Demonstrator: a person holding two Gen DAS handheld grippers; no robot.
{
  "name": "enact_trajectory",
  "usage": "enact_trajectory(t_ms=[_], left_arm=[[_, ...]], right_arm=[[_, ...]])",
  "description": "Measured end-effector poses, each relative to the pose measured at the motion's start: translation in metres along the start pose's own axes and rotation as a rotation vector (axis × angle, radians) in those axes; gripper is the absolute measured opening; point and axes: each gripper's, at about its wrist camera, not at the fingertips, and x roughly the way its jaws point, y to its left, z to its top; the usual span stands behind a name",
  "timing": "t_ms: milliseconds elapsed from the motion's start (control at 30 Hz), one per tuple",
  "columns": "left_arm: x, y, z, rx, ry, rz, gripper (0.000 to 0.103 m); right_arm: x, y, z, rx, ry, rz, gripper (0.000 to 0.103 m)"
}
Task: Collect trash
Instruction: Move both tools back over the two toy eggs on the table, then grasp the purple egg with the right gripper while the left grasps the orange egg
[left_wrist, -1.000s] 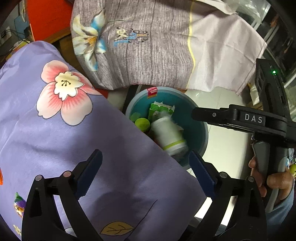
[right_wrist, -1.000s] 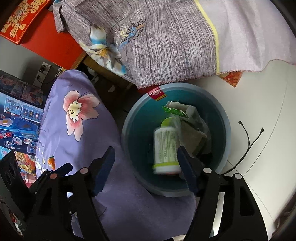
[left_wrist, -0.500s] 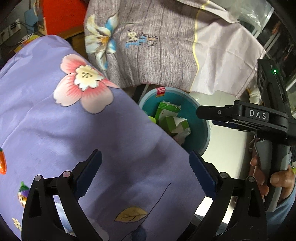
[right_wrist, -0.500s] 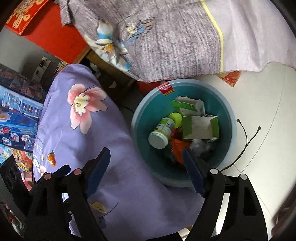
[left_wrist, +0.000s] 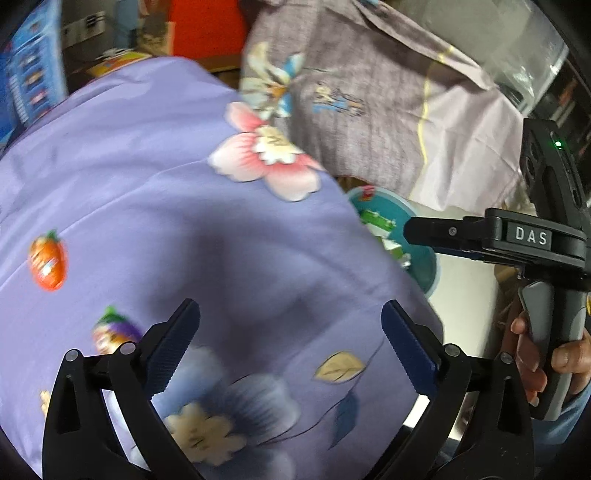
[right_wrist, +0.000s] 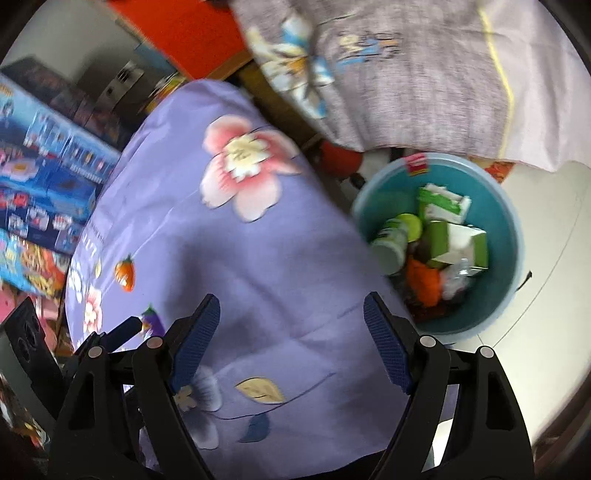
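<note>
Both of our grippers have pulled back from the round teal plastic basin (right_wrist: 509, 236), which a second ago sat between the right jaws and now lies at two o'clock in the right wrist view, at three o'clock in the left. Our left gripper (left_wrist: 290, 347) hangs with its jaws wide apart and nothing between them; our right gripper (right_wrist: 291, 338) is likewise spread and empty over the purple floral cloth (right_wrist: 236, 280).

We judge the collecting well along: the white bottle with a green cap (right_wrist: 395, 240), the green-and-white cartons (right_wrist: 454, 229) and an orange scrap (right_wrist: 424, 280) already lie inside the basin. We see no loose trash on the cloth, so whatever remains is out of view.

From nine o'clock rightward: blue printed boxes (right_wrist: 40, 184), the purple cloth, a grey floral cloth (right_wrist: 406, 74) at twelve, then pale floor (right_wrist: 546, 266) at three.
</note>
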Motion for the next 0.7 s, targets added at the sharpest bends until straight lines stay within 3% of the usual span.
enact_trajectory(t_ms=[400, 567, 700], left_arm=[[-0.047, 0.117, -0.058, -0.178, -0.035, 0.11, 0.099], [-0.063, 0.156, -0.08, -0.214, -0.056, 0.173, 0.099], [-0.071, 0.178, -0.093, -0.234, -0.062, 0.183, 0.099]], right_arm=[[0.051, 0.114, -0.026, -0.194, 0.121, 0.008, 0.076], [0.079, 0.157, -0.043, -0.279, 0.18, 0.012, 0.076], [0.1, 0.187, -0.054, -0.347, 0.191, 0.0, 0.076]])
